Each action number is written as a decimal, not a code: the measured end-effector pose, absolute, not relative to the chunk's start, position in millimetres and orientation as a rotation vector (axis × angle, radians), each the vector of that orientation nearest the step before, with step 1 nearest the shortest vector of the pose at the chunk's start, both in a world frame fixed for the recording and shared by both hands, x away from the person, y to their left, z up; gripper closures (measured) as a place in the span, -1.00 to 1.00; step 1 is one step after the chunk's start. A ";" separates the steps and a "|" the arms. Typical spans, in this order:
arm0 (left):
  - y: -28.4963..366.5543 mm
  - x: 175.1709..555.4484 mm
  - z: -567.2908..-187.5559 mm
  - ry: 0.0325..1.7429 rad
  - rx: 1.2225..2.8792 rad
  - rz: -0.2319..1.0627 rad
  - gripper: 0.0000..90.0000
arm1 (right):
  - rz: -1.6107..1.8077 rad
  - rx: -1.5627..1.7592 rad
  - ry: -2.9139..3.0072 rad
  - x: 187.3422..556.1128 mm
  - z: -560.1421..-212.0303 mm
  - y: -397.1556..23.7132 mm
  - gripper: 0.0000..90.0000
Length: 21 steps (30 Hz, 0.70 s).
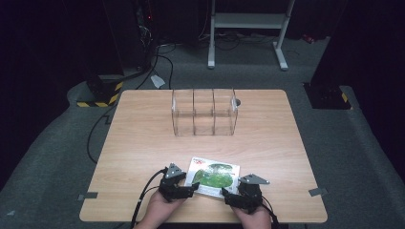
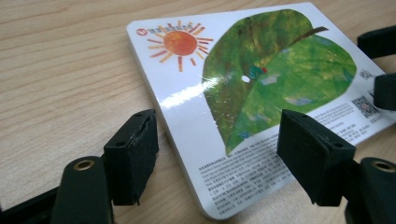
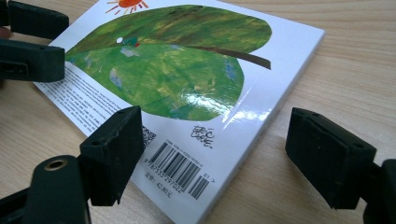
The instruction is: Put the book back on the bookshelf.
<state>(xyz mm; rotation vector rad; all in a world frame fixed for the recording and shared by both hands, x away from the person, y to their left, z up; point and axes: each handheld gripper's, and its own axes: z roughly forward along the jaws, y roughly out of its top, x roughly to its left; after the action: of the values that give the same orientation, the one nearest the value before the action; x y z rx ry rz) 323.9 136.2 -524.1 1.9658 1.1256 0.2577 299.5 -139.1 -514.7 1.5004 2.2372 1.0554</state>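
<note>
1. My left tool [image 2: 219, 154] is released, its jaws spread wide. They straddle the near left corner of the book [image 2: 261, 93]: one pad hangs off the book's edge over the desk [image 2: 60, 70], the other above its printed cover. I see no pad pressing on it.
2. My right tool [image 3: 215, 158] is also released. Its jaws gape around the book's barcode corner, one pad over the cover and one out past the edge.
3. The book [image 1: 214, 176] lies flat, back cover up, at the near edge of the desk, between my two tools, well apart from the clear divided rack [image 1: 204, 112] standing farther back.
4. From above, my hands cover the book's near corners, so contact there is hard to judge.
5. The small print on the cover is too fine to read, and the rack's walls nearly vanish against the wood.
</note>
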 end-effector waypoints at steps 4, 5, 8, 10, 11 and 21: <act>134.8 327.2 -524.5 1.131 1.955 0.257 -0.37 | 1.062 1.505 2.252 298.0 -516.7 -138.2 -0.55; 134.7 327.4 -524.5 1.132 1.954 0.256 -0.37 | 1.062 1.505 2.252 298.0 -516.7 -138.2 -0.52; 135.8 330.1 -524.9 1.156 1.914 0.213 -0.35 | 1.067 1.506 2.251 296.9 -516.5 -134.8 -0.49; 137.0 331.5 -525.1 1.171 1.894 0.193 -0.32 | 1.069 1.505 2.247 297.1 -516.8 -134.2 -0.48; 137.1 331.6 -525.1 1.171 1.897 0.204 -0.31 | 1.067 1.505 2.253 297.6 -516.5 -133.3 -0.48; 143.5 335.4 -524.3 1.208 1.895 0.260 -0.32 | 0.998 1.444 2.262 312.2 -512.5 -116.2 -0.46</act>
<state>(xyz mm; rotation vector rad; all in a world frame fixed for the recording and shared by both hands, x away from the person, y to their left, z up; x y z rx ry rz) 335.4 143.5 -524.3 1.8945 1.2077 0.2603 312.2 -116.2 -512.5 1.4444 2.2619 0.9980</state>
